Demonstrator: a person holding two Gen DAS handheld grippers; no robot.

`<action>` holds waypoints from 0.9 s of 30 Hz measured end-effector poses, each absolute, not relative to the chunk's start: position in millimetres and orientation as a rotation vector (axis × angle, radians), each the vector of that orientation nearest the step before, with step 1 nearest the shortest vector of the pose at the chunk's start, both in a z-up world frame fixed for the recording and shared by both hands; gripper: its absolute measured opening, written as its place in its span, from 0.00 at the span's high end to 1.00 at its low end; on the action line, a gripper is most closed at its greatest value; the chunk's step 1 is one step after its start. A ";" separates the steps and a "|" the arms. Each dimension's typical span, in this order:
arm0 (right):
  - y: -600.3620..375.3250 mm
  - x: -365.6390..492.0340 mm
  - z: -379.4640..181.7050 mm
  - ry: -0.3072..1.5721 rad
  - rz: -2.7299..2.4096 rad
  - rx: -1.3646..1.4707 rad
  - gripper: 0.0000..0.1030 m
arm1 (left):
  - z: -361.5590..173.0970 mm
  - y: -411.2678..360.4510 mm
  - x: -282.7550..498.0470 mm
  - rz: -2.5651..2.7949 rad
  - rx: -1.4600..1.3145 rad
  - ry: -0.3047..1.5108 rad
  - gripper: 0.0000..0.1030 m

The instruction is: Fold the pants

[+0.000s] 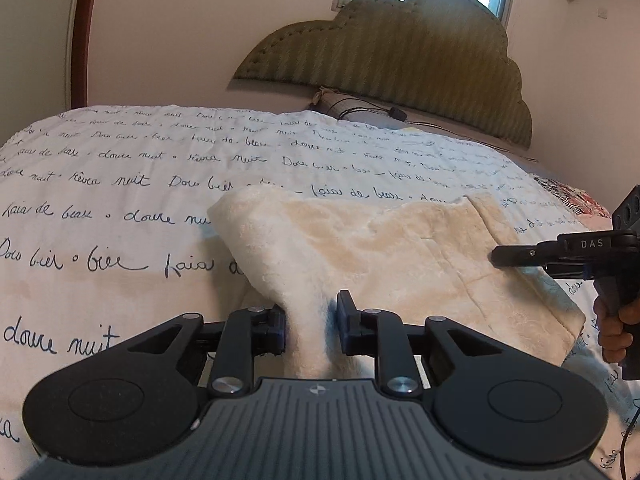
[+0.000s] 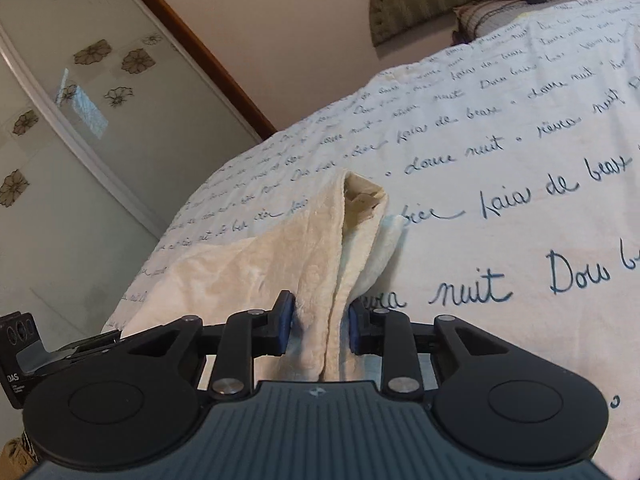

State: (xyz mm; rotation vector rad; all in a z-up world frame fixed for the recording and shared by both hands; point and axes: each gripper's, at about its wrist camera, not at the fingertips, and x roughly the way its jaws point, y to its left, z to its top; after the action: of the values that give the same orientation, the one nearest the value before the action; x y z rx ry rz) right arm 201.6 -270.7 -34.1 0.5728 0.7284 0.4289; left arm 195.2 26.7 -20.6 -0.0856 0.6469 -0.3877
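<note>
Cream fleecy pants (image 1: 380, 248) lie folded lengthwise on the bed. In the left wrist view my left gripper (image 1: 311, 320) is shut on a bunched near edge of the pants, which narrows between the blue pads. In the right wrist view my right gripper (image 2: 320, 320) is shut on the doubled edge of the pants (image 2: 248, 268); the open waistband with its label (image 2: 362, 196) points away from it. The right gripper (image 1: 500, 257) also shows from the side in the left wrist view, over the pants' right end, with a hand (image 1: 616, 332) on its handle.
The bed cover (image 1: 120, 200) is white with blue handwriting and spreads wide around the pants. A green padded headboard (image 1: 400, 60) and a pillow (image 1: 360, 108) with a cable stand at the far end. A glass sliding door (image 2: 60, 140) with flower prints runs along the bed's side.
</note>
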 end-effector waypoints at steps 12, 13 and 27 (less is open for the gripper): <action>-232.1 102.6 2.3 0.634 0.455 0.289 0.55 | 1.6 41.4 147.0 -0.194 -0.145 0.631 0.35; -226.2 100.3 -1.9 0.654 0.447 0.264 0.48 | 3.4 40.3 138.7 -0.184 -0.155 0.636 0.33; -179.9 14.8 43.1 0.629 0.282 0.159 0.09 | -4.3 -16.1 33.4 -0.195 -0.089 0.623 0.14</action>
State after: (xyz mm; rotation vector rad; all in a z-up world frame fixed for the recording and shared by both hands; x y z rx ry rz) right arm 14.8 -179.9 43.1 0.1589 0.6288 0.2821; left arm 33.4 -16.1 -4.3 -0.0890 0.6228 -0.1951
